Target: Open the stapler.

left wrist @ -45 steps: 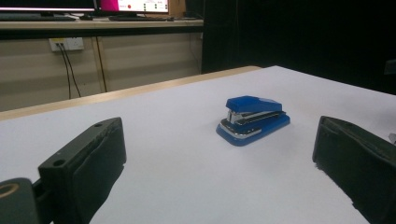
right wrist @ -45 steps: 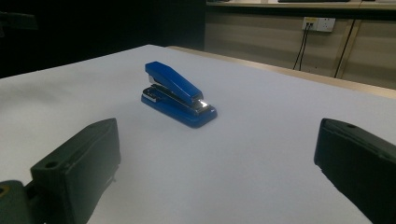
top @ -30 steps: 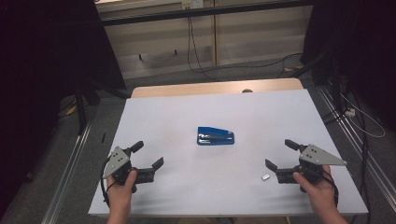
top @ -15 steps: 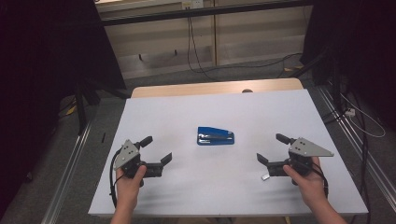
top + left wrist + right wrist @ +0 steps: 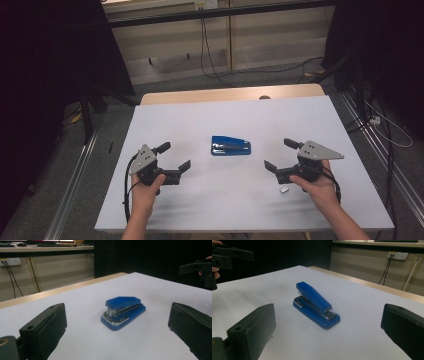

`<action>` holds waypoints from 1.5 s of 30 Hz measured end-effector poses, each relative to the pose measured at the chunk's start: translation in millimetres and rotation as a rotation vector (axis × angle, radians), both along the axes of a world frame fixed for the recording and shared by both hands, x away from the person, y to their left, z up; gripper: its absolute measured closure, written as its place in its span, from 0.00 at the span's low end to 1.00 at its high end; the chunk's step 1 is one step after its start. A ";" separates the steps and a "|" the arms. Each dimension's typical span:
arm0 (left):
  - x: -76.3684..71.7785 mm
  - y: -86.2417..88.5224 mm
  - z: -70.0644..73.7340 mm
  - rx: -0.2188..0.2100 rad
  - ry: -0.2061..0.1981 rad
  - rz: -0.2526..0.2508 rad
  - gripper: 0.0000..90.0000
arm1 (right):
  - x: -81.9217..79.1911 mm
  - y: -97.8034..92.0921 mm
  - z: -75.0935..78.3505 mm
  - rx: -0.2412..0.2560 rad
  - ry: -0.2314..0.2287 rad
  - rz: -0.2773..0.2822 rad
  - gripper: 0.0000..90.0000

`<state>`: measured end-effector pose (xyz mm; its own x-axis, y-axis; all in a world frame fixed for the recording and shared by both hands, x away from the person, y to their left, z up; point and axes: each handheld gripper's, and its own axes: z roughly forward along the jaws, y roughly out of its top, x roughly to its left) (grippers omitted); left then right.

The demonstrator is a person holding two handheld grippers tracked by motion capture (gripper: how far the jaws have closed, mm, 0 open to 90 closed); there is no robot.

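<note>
- blue stapler [image 5: 230,145] sits flat mid-table, nothing touching it
- left gripper [image 5: 176,156] jaws wide apart, aimed at it
- right gripper [image 5: 280,154] same, gaping

Lab-like room: dark curtains [image 5: 45,75], floor cables [image 5: 260,70], wall sockets [image 5: 397,255]

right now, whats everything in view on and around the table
stapler: one, blue with metal parts, lying mid-table between the two grippers
small white piece: one, white, on the table sheet beside the right hand; too small to identify
table sheet: one, white, covering most of the table
table: one, light wood, far edge showing beyond the sheet
cables: several, black, on the floor behind the table
wall sockets: white, on the back wall
left gripper: one, black with grey plate, jaws open, facing the stapler
right gripper: one, black with grey plate, jaws open, facing the stapler
</note>
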<state>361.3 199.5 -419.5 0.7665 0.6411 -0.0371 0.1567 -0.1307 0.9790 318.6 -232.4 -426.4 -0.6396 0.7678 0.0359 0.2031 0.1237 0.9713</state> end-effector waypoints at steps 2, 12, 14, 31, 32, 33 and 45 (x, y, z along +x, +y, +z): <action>2.4 -1.9 0.0 0.006 -0.001 0.002 0.02 | 1.5 1.6 0.0 0.006 0.003 0.006 0.00; 15.4 -14.6 -3.2 0.032 0.005 -0.003 0.02 | 14.3 17.4 -1.0 0.014 0.044 0.013 0.02; 18.4 -17.2 -4.3 0.029 0.004 -0.008 0.02 | 15.3 18.6 -0.9 0.018 0.045 0.014 0.03; 39.2 -35.3 -11.3 0.048 0.037 -0.031 0.03 | 33.1 47.0 -3.2 -0.010 0.075 0.047 0.18; 39.9 -35.8 -11.9 0.044 0.042 -0.028 0.03 | 33.1 47.0 -3.2 -0.010 0.075 0.047 0.18; 40.7 -36.0 -12.4 0.045 0.044 -0.026 0.03 | 35.4 50.4 -2.8 -0.022 0.070 0.048 0.20; 49.7 -46.7 -12.5 0.068 0.056 -0.064 0.03 | 48.0 62.2 -4.5 -0.057 0.084 0.066 0.47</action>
